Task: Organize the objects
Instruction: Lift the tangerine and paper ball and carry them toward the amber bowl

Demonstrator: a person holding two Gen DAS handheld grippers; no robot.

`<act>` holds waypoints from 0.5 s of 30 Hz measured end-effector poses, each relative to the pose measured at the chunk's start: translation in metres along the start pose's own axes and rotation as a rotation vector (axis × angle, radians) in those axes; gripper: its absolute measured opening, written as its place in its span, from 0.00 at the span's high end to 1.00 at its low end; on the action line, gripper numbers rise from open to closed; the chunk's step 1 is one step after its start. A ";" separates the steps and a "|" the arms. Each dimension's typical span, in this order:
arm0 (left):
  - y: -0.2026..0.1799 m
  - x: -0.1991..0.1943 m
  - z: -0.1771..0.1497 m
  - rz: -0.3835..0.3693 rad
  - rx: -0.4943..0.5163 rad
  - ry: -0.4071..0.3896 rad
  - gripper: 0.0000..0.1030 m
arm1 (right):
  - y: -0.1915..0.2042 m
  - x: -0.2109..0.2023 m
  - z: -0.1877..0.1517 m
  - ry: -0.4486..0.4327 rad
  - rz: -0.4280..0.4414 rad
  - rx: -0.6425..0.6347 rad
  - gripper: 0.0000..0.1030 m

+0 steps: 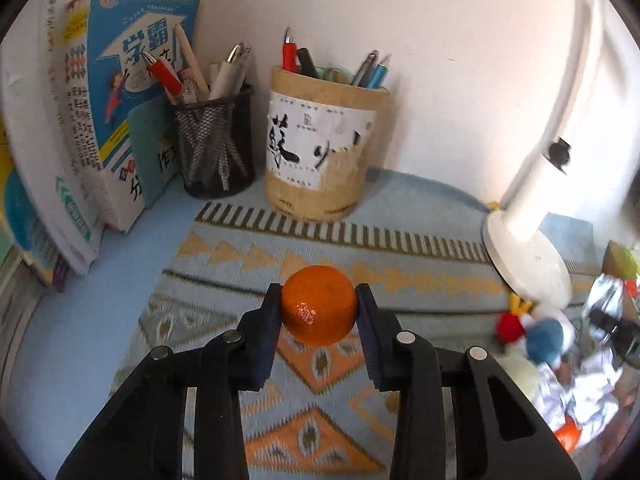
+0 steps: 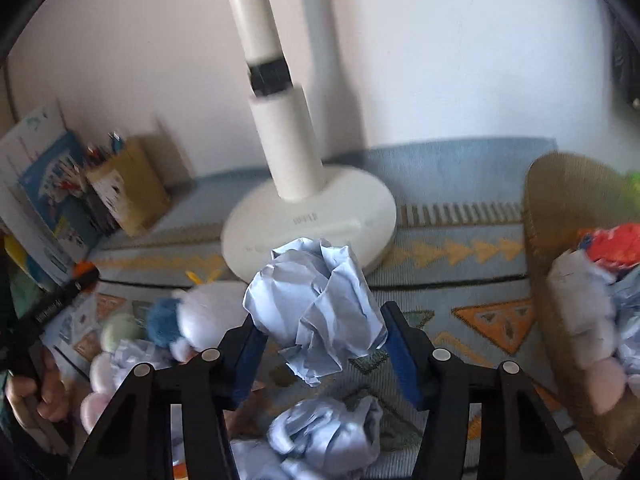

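An orange sits between the black fingers of my left gripper, just above the patterned mat. Both pads press on its sides, so the gripper is shut on it. In the right wrist view a crumpled ball of pale blue paper is caught between the blue pads of my right gripper, which is shut on it. Another crumpled paper ball lies on the mat below the fingers.
At the back stand a mesh pen holder, a round bamboo pen holder and leaning books. A white lamp base stands behind the paper. Plush toys lie to the left. A woven basket with toys and paper stands right.
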State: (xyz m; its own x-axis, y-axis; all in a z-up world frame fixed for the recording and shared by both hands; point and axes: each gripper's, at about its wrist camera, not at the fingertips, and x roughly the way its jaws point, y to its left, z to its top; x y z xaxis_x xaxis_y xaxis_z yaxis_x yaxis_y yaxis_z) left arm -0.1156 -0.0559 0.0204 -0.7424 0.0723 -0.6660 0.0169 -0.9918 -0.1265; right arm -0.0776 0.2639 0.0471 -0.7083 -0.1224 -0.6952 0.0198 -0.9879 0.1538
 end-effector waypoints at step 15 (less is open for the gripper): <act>-0.106 -0.138 -0.119 -0.229 0.072 -0.019 0.68 | -0.028 -0.109 -0.123 0.008 -0.101 -0.025 0.44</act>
State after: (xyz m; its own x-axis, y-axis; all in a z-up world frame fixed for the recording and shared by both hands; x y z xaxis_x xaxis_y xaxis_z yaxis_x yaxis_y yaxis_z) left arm 0.0652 0.0514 0.0381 -0.7341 0.2948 -0.6118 -0.2005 -0.9548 -0.2195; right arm 0.0858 0.2932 0.0320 -0.7016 -0.0228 -0.7123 -0.0338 -0.9973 0.0652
